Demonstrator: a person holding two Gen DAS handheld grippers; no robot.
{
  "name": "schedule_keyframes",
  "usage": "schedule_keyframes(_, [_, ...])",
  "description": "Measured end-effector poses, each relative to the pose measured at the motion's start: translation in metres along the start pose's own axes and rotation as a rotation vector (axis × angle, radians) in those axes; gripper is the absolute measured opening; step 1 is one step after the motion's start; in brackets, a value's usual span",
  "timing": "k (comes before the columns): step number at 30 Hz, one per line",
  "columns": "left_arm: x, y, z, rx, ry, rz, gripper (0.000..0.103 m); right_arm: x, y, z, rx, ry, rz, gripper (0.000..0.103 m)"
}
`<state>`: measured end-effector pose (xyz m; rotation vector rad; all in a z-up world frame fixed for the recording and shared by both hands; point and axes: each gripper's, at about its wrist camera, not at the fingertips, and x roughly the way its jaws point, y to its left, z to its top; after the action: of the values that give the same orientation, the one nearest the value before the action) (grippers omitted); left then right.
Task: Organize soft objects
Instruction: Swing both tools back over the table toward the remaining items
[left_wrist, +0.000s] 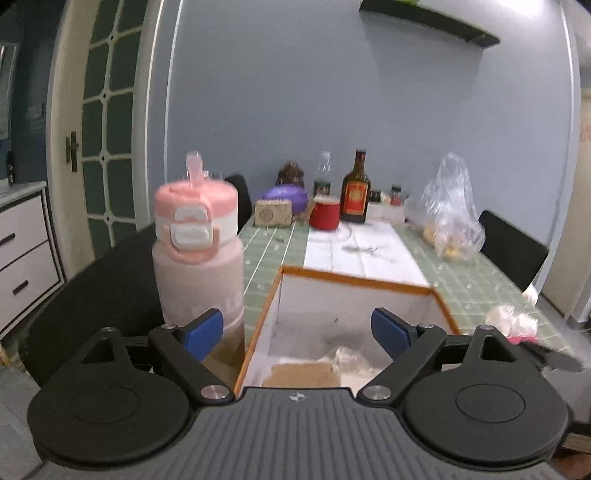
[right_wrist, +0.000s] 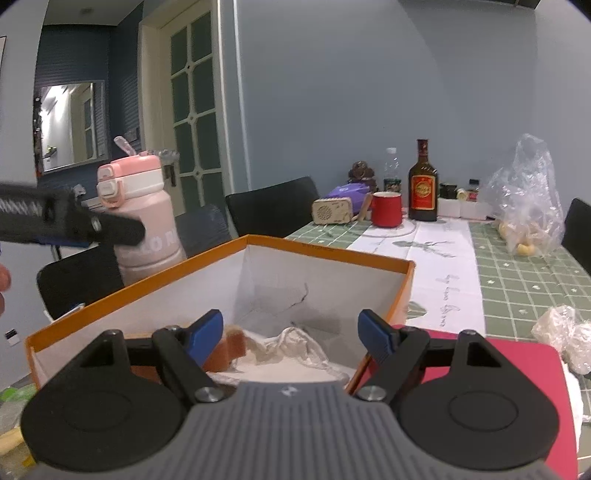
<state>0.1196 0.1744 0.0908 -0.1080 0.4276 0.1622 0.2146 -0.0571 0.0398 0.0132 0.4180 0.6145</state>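
An orange-rimmed white cardboard box (left_wrist: 354, 284) (right_wrist: 325, 258) stands on the green checked table. Inside lie a brown sponge (left_wrist: 301, 373) (right_wrist: 229, 349) and a crumpled white cloth (left_wrist: 351, 363) (right_wrist: 295, 350). My left gripper (left_wrist: 297, 334) is open and empty above the box's near end. My right gripper (right_wrist: 291, 334) is open and empty, also above the box's near edge. A crumpled white plastic wad (right_wrist: 565, 339) (left_wrist: 511, 319) lies on the table to the right of the box.
A tall pink water bottle (left_wrist: 199, 240) (right_wrist: 142, 221) stands left of the box. A red flat object (right_wrist: 517, 365) lies right of it. Further back are a red mug (left_wrist: 325, 214), a dark bottle (left_wrist: 356, 192), a small speaker (left_wrist: 273, 212) and a plastic bag (left_wrist: 450, 214). Black chairs surround the table.
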Motion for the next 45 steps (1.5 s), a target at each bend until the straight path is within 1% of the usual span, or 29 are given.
schedule_keyframes(5, [-0.020,-0.008,0.007,0.027,-0.024,-0.013,0.103,-0.002,-0.004,0.000,0.026,-0.005,0.022,0.079])
schedule_keyframes(10, [-0.046,-0.020,0.009,0.079,-0.104,0.005,0.103,-0.004,-0.009,0.003,0.095,-0.007,0.052,0.079])
schedule_keyframes(14, [-0.062,-0.032,0.009,0.103,-0.132,0.001,0.103,-0.009,-0.013,0.004,0.122,-0.031,0.064,0.079])
schedule_keyframes(16, [-0.072,-0.038,0.008,0.127,-0.158,-0.024,0.103,-0.011,-0.016,0.006,0.142,-0.037,0.073,0.079])
schedule_keyframes(18, [-0.083,-0.048,0.006,0.148,-0.179,-0.055,0.103,-0.017,-0.017,0.010,0.160,-0.049,0.063,0.079])
schedule_keyframes(20, [-0.093,-0.057,0.005,0.156,-0.198,-0.077,0.103,-0.033,-0.014,0.017,0.143,-0.088,0.051,0.079])
schedule_keyframes(22, [-0.105,-0.068,0.004,0.169,-0.222,-0.098,0.103,-0.055,-0.010,0.025,0.120,-0.122,0.016,0.079])
schedule_keyframes(25, [-0.124,-0.080,0.002,0.165,-0.244,-0.121,0.103,-0.090,-0.007,0.029,0.135,-0.095,-0.128,0.082])
schedule_keyframes(27, [-0.135,-0.082,0.001,0.124,-0.243,-0.133,0.103,-0.120,-0.008,0.024,0.155,-0.112,-0.203,0.082])
schedule_keyframes(28, [-0.139,-0.083,0.000,0.112,-0.244,-0.146,0.103,-0.133,-0.009,0.021,0.159,-0.128,-0.214,0.086])
schedule_keyframes(30, [-0.146,-0.086,-0.003,0.100,-0.241,-0.177,0.103,-0.157,-0.015,0.013,0.172,-0.149,-0.220,0.090])
schedule_keyframes(34, [-0.152,-0.095,-0.011,0.101,-0.219,-0.238,0.103,-0.193,-0.028,-0.001,0.185,-0.160,-0.274,0.092])
schedule_keyframes(36, [-0.154,-0.100,-0.018,0.095,-0.210,-0.283,0.103,-0.203,-0.035,-0.008,0.174,-0.148,-0.311,0.092])
schedule_keyframes(39, [-0.153,-0.111,-0.031,0.076,-0.186,-0.339,0.103,-0.210,-0.048,-0.018,0.171,-0.101,-0.368,0.093])
schedule_keyframes(43, [-0.143,-0.129,-0.048,0.077,-0.148,-0.374,0.103,-0.214,-0.071,-0.039,0.192,-0.035,-0.436,0.096])
schedule_keyframes(45, [-0.136,-0.138,-0.057,0.082,-0.128,-0.384,0.103,-0.211,-0.082,-0.047,0.200,0.000,-0.464,0.096])
